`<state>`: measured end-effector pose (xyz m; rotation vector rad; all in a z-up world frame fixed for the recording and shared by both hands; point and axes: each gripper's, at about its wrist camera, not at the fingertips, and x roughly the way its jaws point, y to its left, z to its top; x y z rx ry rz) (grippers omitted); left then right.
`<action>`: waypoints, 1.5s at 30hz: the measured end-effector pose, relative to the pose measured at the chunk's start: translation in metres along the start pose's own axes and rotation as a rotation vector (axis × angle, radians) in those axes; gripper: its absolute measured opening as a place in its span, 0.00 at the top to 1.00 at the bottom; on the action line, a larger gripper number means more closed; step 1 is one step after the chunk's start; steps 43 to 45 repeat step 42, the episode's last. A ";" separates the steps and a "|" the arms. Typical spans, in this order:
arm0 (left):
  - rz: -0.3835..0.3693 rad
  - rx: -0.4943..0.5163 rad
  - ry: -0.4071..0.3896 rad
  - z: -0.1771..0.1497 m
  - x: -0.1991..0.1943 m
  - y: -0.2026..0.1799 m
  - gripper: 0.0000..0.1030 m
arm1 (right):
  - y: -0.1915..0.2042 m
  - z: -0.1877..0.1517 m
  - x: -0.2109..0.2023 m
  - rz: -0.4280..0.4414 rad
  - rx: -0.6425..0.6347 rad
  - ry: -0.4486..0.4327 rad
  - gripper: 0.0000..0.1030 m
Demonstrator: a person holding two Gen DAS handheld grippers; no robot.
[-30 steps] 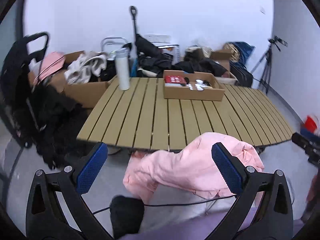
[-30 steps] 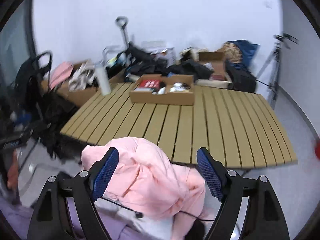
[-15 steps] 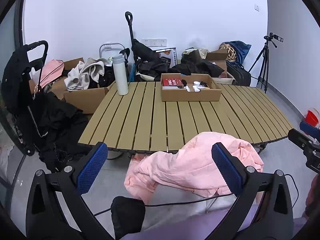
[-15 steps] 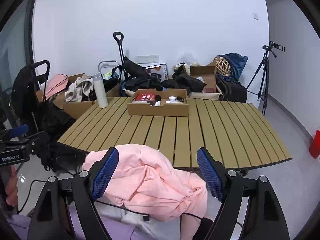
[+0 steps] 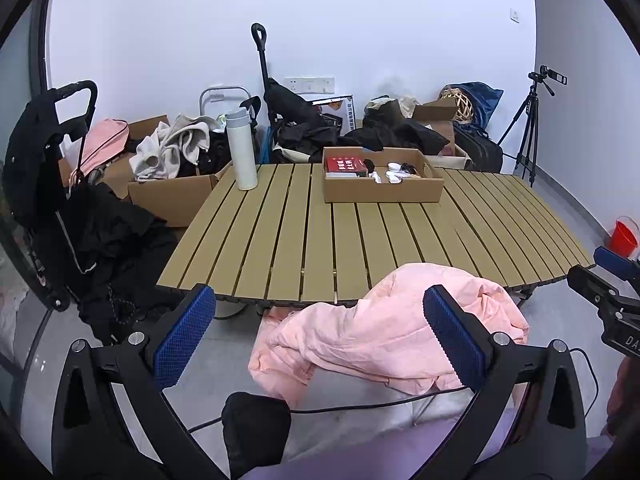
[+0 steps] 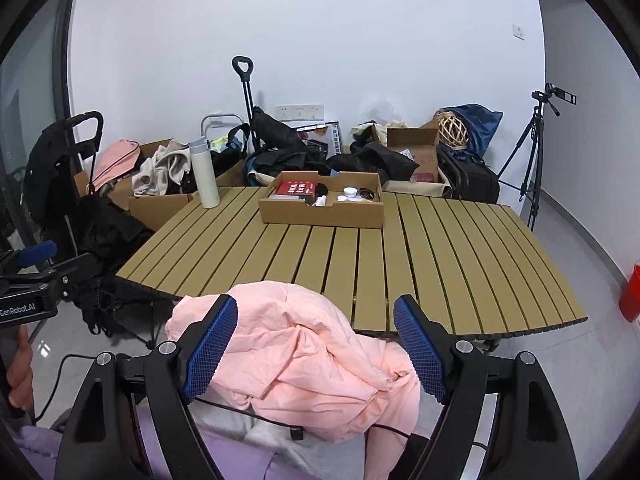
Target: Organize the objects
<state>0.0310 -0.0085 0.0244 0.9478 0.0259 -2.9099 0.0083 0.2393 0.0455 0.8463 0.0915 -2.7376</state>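
A crumpled pink garment [image 5: 384,332] lies in front of the slatted wooden table [image 5: 360,240], near its front edge; it also shows in the right wrist view [image 6: 304,348]. My left gripper [image 5: 320,336] is open and empty, held above and before the garment. My right gripper [image 6: 316,352] is open and empty, its jaws on either side of the garment without touching it. A cardboard tray [image 5: 384,184] holding a red box and small items sits at the table's far side. A white bottle [image 5: 242,148] stands at the far left corner.
Cardboard boxes with clothes [image 5: 172,160] and a black stroller [image 5: 44,184] stand left of the table. Bags and boxes [image 6: 440,160] pile up along the back wall. A tripod [image 5: 528,132] stands at the right, and a red bucket [image 5: 622,238]. A black cable [image 5: 360,404] runs below the garment.
Both grippers have lifted and steadied, so the table and room sit lower and sharper in view. Both stay open and empty. The garment has not moved.
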 end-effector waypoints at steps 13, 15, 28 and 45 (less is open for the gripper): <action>0.010 0.001 0.002 -0.001 0.000 0.000 0.00 | -0.001 -0.001 0.000 -0.004 0.004 0.004 0.19; 0.009 0.003 0.006 -0.001 0.001 0.000 0.00 | 0.000 -0.001 -0.001 -0.004 -0.005 0.002 0.19; -0.024 0.012 -0.004 0.000 -0.003 -0.001 0.00 | -0.003 -0.001 0.003 -0.011 0.012 0.004 0.19; -0.034 0.000 0.028 -0.001 0.004 0.005 0.00 | -0.003 -0.004 0.009 -0.014 0.013 0.022 0.19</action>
